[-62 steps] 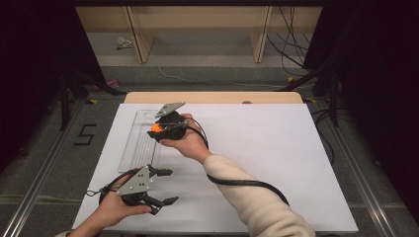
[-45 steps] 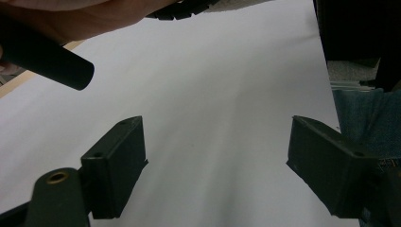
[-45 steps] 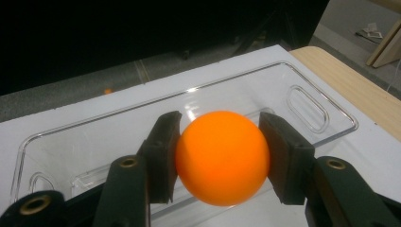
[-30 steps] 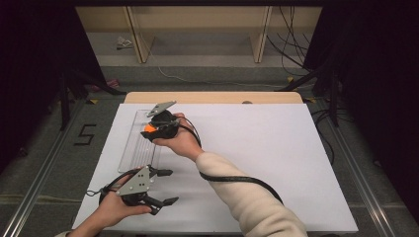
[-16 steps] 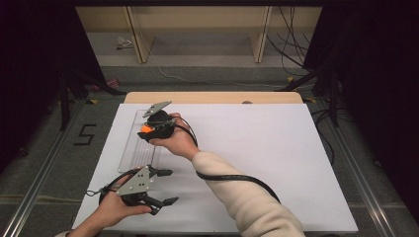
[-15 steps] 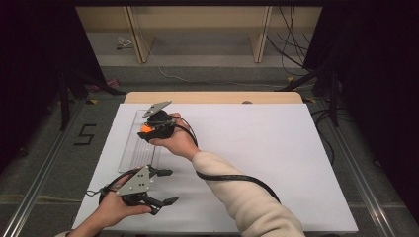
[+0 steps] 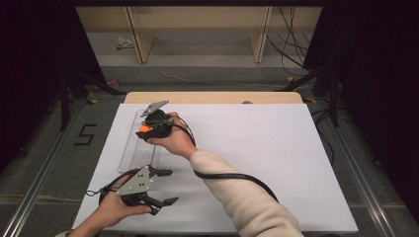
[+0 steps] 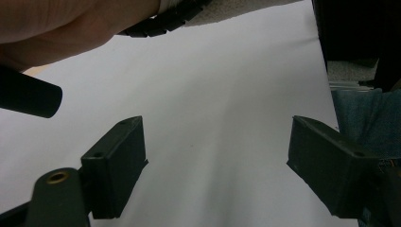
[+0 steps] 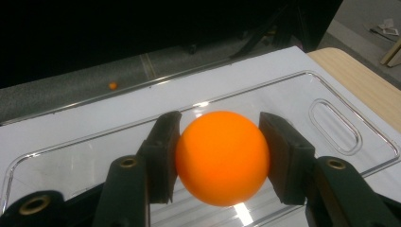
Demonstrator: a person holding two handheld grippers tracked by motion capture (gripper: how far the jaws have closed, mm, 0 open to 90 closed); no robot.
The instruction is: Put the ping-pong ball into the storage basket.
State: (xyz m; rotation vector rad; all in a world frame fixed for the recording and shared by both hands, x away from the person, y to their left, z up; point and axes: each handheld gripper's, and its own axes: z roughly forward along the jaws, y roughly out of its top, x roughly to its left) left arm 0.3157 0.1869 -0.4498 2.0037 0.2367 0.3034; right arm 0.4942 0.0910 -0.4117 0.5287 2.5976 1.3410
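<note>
Over the white surface (image 7: pixel 276 148), the right tongs (image 9: pixel 220 156) clamp the orange ball (image 9: pixel 221 156) above the clear tray (image 9: pixel 331 123), left tongs (image 8: pixel 215 170) apart; released carelessly, it could roll off.

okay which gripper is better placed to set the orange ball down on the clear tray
Right. The right gripper already clamps the round orange ball directly above the clear plastic tray. The left gripper sits open and empty near the table's front edge.
</note>
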